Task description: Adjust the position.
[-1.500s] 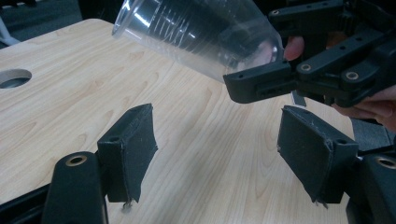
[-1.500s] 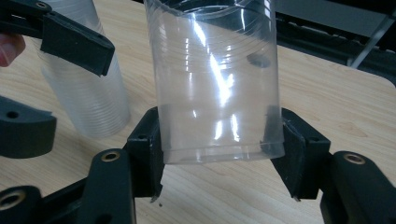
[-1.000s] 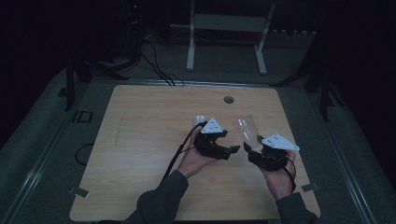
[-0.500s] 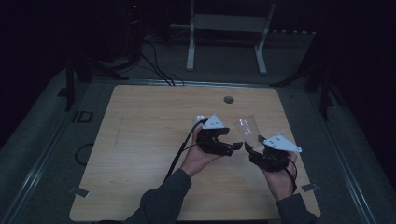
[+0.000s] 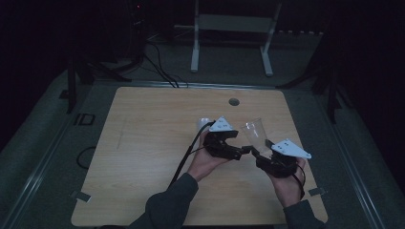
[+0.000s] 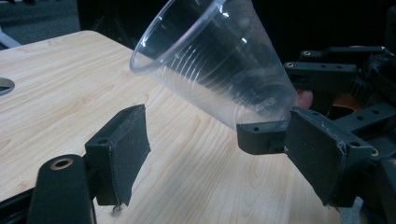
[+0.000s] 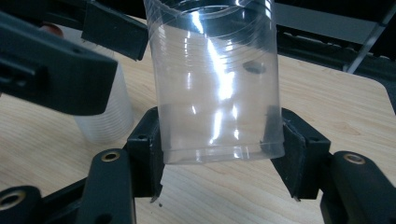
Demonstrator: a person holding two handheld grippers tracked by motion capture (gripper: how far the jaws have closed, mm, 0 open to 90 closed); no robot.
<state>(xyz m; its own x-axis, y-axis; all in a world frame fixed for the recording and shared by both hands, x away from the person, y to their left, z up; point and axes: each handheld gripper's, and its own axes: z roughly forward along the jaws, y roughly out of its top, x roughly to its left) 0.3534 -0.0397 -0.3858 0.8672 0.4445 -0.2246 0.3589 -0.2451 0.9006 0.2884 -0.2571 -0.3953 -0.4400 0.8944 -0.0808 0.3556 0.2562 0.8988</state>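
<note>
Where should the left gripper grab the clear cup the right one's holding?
Probably mid-wall, above the base, since the right gripper already clamps the clear cup there. The cup is tilted, its rim toward the far edge of the table, and the wall widens that way. The left gripper, whose jaws have just been opening with nothing between them, could come in sideways, pads on opposite walls.

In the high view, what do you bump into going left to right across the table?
Bare wooden table → upside-down cup stack → left gripper → clear plastic cup → right gripper.
</note>
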